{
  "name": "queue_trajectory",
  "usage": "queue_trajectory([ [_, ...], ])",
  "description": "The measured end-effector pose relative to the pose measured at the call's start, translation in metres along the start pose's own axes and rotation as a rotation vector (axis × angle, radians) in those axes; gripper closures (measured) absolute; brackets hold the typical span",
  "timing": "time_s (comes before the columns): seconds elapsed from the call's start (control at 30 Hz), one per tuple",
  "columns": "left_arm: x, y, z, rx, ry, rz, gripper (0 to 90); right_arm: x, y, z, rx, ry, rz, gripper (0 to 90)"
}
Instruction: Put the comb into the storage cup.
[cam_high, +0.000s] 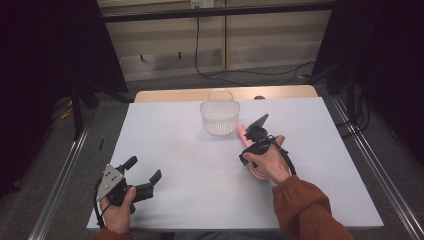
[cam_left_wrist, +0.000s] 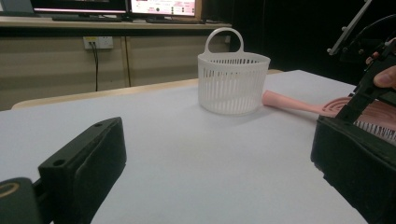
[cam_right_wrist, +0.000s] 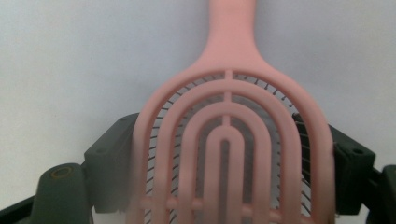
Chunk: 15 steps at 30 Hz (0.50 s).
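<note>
Pink vented hairbrush (cam_right_wrist: 229, 140) lies on the desk (cam_high: 190, 165) beside the white basket (cam_high: 220, 117); right gripper (cam_right_wrist: 224, 158) fingers straddle its head, apparently touching, lift pending. Left gripper (cam_high: 142, 175) gapes empty.

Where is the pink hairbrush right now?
The pink hairbrush lies on the white table, right of centre, its head between the right gripper's jaws and its handle pointing toward the white basket.

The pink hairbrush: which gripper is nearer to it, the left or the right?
Right. The right gripper has its jaws on both sides of the pink hairbrush head, against its edges. The left gripper is far away, open, near the table's front left corner.
</note>
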<state>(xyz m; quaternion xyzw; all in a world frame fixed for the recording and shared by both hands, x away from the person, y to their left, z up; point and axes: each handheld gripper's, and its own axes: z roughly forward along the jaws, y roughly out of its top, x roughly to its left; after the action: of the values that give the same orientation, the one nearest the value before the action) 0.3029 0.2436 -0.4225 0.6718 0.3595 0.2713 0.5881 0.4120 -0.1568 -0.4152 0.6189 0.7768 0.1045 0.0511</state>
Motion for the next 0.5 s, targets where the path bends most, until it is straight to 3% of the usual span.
queue_trajectory([
  [0.5,0.0,0.0,0.0,0.004,-0.001,0.003,3.4,-0.006,-0.004,-0.016,-0.034,0.012,-0.001,20.3],
])
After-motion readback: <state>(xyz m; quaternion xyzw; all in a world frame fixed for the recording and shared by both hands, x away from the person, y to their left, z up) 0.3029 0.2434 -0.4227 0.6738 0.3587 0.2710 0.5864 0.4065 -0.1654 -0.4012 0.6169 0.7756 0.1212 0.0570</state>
